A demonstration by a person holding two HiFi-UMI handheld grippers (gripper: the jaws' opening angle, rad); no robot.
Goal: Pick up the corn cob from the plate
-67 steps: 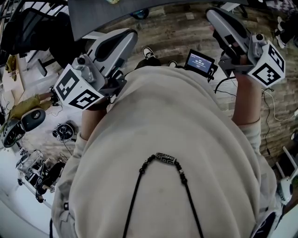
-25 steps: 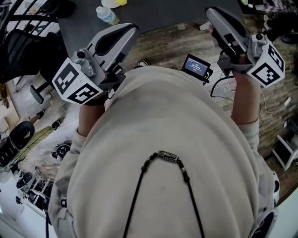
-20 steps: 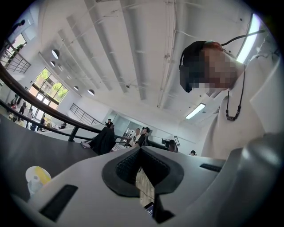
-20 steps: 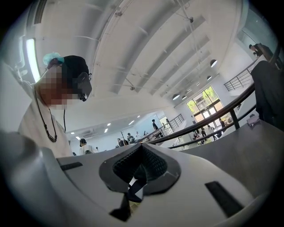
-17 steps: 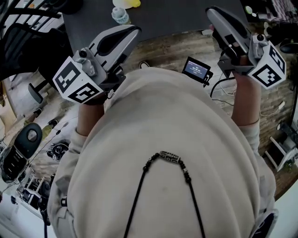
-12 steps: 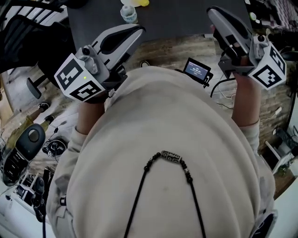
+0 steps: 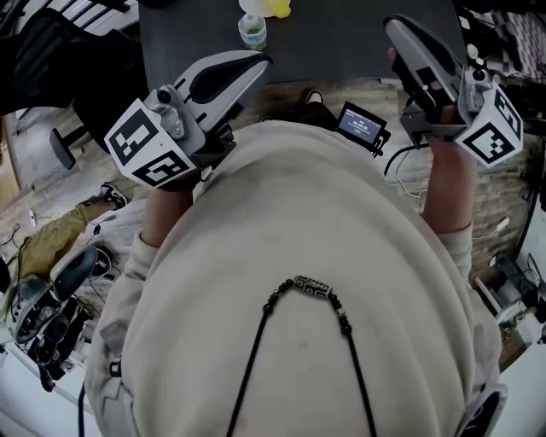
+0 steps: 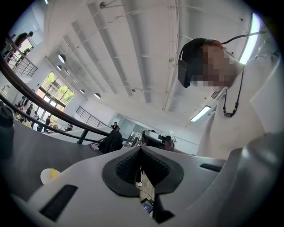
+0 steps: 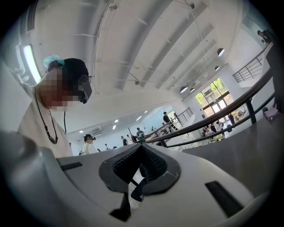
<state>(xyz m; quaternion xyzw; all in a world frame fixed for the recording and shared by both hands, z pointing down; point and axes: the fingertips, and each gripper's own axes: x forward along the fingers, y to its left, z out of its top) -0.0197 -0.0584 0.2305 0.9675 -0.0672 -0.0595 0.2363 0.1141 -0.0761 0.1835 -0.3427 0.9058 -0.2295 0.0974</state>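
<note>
Cloth of a pale beige sweatshirt (image 7: 299, 213) fills most of the head view, worn by the person holding both tools. Beyond it lies a wood-plank floor (image 7: 281, 96), and at the top of that view stands a dark counter (image 7: 341, 34).

The left claw (image 7: 258, 61) is raised at the person's left side, with its tip over the near edge of the counter and its marker cube (image 7: 145, 147) nearest the camera. In the left gripper view the two dark ribbed pads of the left claw (image 8: 141, 149) meet at their tips with nothing between them. The right claw (image 7: 394, 26) is raised at the person's right, reaching over the counter edge, with its own marker cube (image 7: 493, 125) behind it. Its pads are pressed together in the right gripper view (image 9: 141, 146), and it is empty too.

A small lit screen (image 7: 360, 125) sits between the two claws, just beyond the sweatshirt. A small bottle (image 7: 252, 31) stands on the counter ahead of the left claw.

The corn cob (image 7: 276, 8) shows as a yellow shape at the top edge, just beyond the bottle and well apart from both claws. From the left gripper view it (image 8: 53, 174) lies on a pale plate (image 8: 44, 177) on the counter. A beaded necklace (image 7: 307, 288) hangs on the chest.
</note>
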